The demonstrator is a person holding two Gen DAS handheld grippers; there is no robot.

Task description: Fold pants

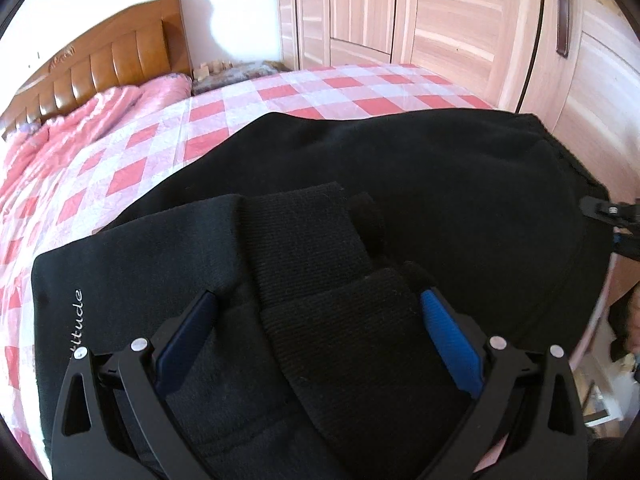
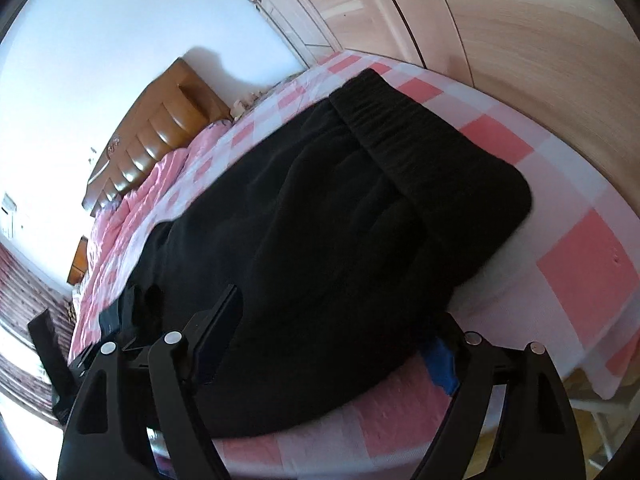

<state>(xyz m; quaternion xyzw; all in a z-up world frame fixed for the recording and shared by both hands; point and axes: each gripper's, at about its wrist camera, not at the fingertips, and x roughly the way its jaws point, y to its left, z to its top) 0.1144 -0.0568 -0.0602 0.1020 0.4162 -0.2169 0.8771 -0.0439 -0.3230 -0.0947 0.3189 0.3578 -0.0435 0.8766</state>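
Black pants (image 1: pixel 440 184) lie folded on the checked bed. In the left wrist view the ribbed leg cuffs (image 1: pixel 304 240) rest on top of the pants, between the fingers of my left gripper (image 1: pixel 320 300), which is open around the cuffs. White lettering (image 1: pixel 76 316) shows on the left fabric. In the right wrist view the pants (image 2: pixel 320 220) stretch away, with the elastic waistband (image 2: pixel 400 132) at the far end. My right gripper (image 2: pixel 332 320) is open, its fingers straddling the near edge of the pants. The right blue pad (image 2: pixel 440 364) is partly hidden under fabric.
The bed has a pink and white checked sheet (image 1: pixel 320 92) and a pink quilt (image 1: pixel 100 116) by the wooden headboard (image 1: pixel 112 56). Pale wardrobe doors (image 1: pixel 440 20) stand close beyond the bed. The bed's edge (image 2: pixel 580 360) is at the right.
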